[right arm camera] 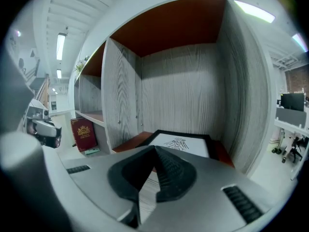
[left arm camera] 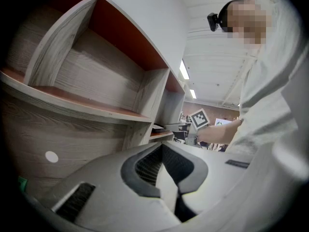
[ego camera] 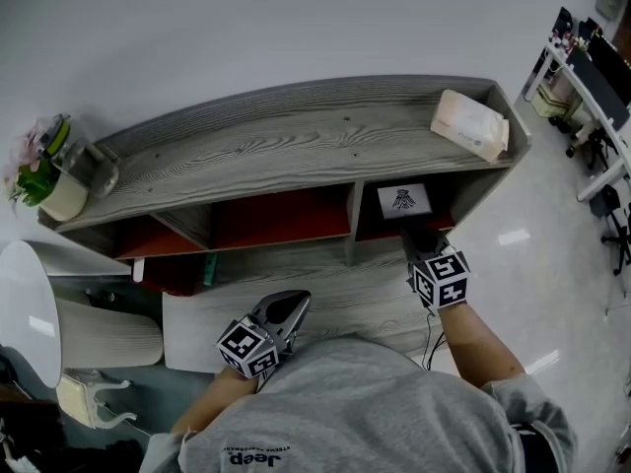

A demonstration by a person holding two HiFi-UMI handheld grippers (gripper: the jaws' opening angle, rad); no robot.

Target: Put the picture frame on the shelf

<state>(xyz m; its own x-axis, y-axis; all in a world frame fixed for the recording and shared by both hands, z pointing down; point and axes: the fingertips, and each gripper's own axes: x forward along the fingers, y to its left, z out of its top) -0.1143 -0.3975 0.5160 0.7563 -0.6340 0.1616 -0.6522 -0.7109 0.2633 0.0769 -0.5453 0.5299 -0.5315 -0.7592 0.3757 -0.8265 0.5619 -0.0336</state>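
The picture frame (ego camera: 404, 201), black-edged with a white print, lies flat in the rightmost lower compartment of the grey wooden shelf (ego camera: 296, 146). In the right gripper view the frame (right arm camera: 182, 142) lies on the compartment floor just beyond my jaw tips. My right gripper (ego camera: 418, 238) (right arm camera: 155, 148) is at the mouth of that compartment, shut with nothing between its jaws. My left gripper (ego camera: 296, 302) (left arm camera: 162, 145) hangs low over the desk near my body, shut and empty, pointing toward the shelf.
A tissue pack (ego camera: 470, 124) lies on the shelf top at the right, and a flower vase (ego camera: 54, 170) stands at its left end. A red book (right arm camera: 83, 134) leans in the space under the left compartments. A white lampshade (ego camera: 30, 308) is at the far left.
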